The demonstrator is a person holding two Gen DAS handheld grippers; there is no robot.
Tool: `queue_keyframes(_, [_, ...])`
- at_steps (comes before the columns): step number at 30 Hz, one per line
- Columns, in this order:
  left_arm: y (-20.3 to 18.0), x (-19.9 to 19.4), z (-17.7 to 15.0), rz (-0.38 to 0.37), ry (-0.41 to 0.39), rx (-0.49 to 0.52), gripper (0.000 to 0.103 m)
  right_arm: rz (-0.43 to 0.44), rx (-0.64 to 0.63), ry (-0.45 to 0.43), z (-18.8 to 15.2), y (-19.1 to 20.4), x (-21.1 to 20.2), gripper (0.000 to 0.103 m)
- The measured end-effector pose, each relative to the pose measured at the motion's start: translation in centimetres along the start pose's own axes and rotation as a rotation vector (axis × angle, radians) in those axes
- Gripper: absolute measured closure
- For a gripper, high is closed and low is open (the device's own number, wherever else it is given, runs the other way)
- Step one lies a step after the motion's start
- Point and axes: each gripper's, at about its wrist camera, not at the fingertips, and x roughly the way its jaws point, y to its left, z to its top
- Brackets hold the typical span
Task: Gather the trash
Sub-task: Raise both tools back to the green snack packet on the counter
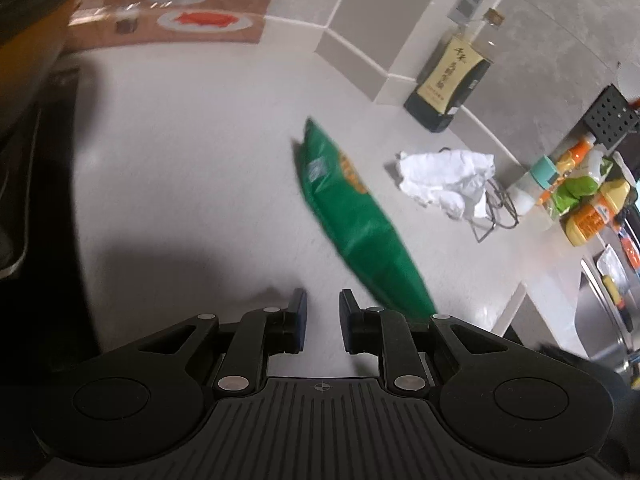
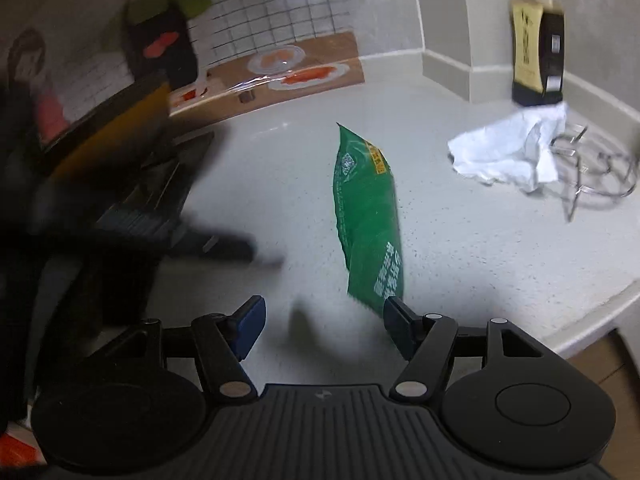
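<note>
grippers, left (image 1: pixel 323 312) and right (image 2: pixel 324 322), are held apart and empty over one green packet (image 1: pixel 352 216), flanked by one crumpled tissue (image 1: pixel 448 180), one bottle (image 1: pixel 452 76) and a wire rack (image 2: pixel 592 172).

- Home kitchen, judging by a pale stone countertop (image 2: pixel 460 248) under the tongs.
- Ahead, tiled wall (image 2: pixel 280 4) and dark sauce bottle (image 1: pixel 450 76).
- Far right, condiment bottles (image 1: pixel 588 204) beside a steel sink (image 1: pixel 600 320).
</note>
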Motion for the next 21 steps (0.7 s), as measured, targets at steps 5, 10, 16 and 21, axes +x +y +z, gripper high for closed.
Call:
queue_keyframes(5, [-3.2, 1.6, 1.3, 0.020, 0.000, 0.107, 0.083, -0.215, -0.066, -0.071, -1.6, 0.7, -3.5, 0.037])
queue_keyframes(10, [-5.5, 1.7, 1.2, 0.038, -0.014, 0.190, 0.083, -0.311, 0.018, -0.091, -1.8, -1.7, -4.8, 0.037])
queue_keyframes(16, [-5.0, 0.6, 0.5, 0.049, -0.006, 0.229, 0.083, -0.262, 0.077, -0.044, -1.0, -1.9, -2.1, 0.038])
queue_keyframes(21, [-3.6, -0.3, 0.0, 0.062, -0.001, 0.201, 0.083, -0.208, 0.028, -0.007, 0.1, 0.1, 1.0, 0.068])
